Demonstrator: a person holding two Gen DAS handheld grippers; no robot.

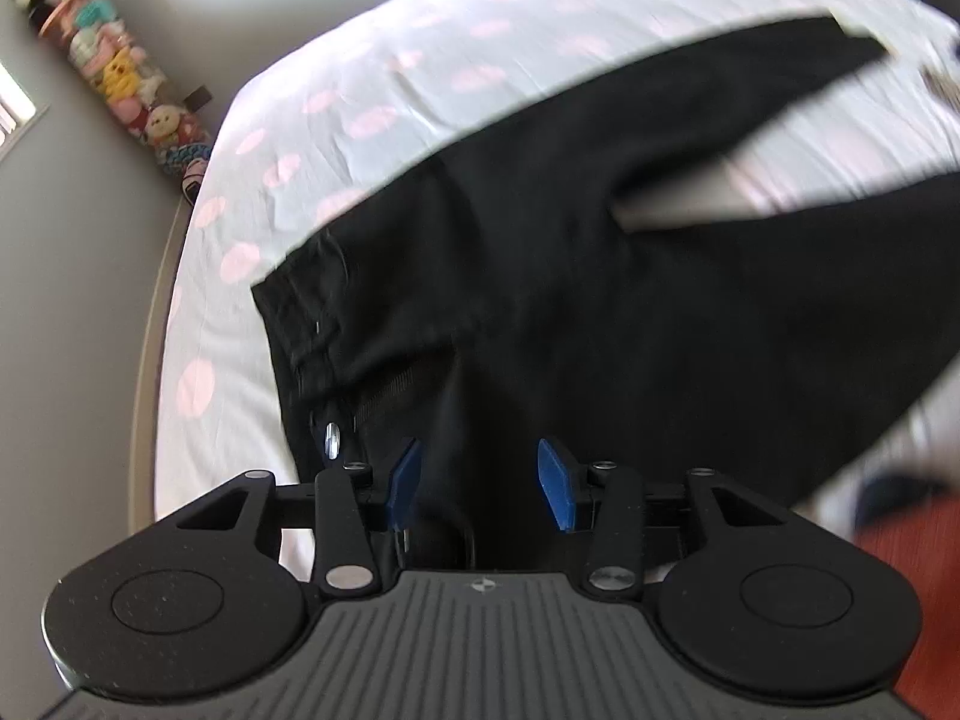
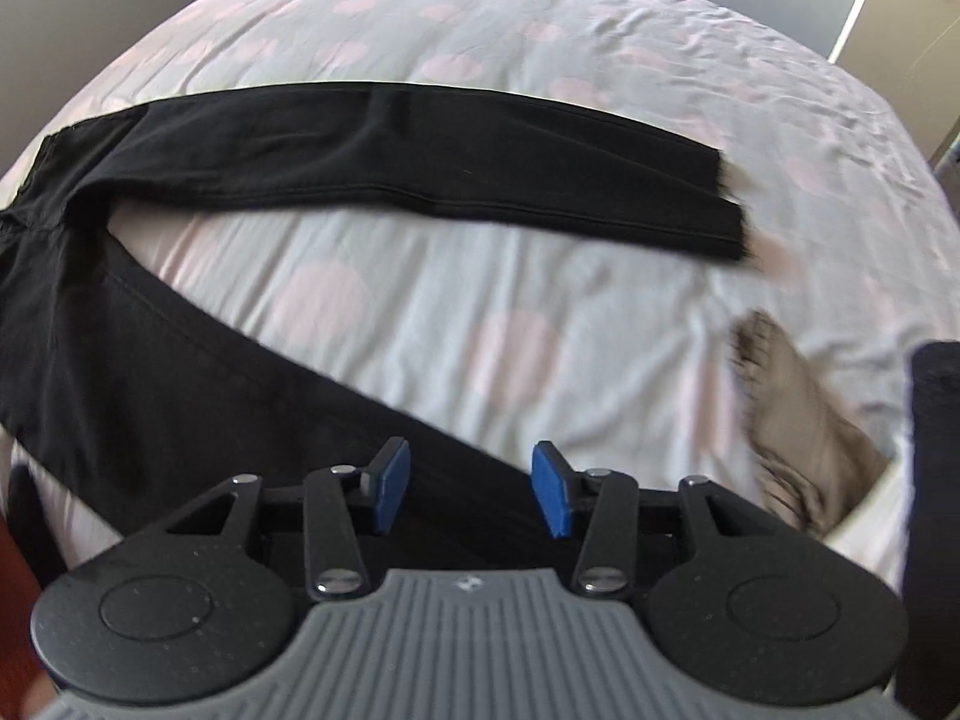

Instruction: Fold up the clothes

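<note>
Black trousers [image 1: 600,252] lie spread on the bed, waistband toward the left in the left wrist view, legs splayed in a V. My left gripper [image 1: 479,483] hovers above the waist and seat part, blue pads apart, no cloth pinched between them. In the right wrist view the far leg [image 2: 420,150] runs across the bed to its hem at the right, and the near leg [image 2: 198,384] slants down toward the camera. My right gripper [image 2: 471,489] hangs over that near leg with its pads apart and nothing pressed between them.
The bed sheet [image 2: 480,36] is white with pink blotches. A brownish-grey garment [image 2: 804,438] lies crumpled at the bed's right edge beside a dark object [image 2: 936,408]. A column of plush toys [image 1: 120,72] stands against the grey wall left of the bed.
</note>
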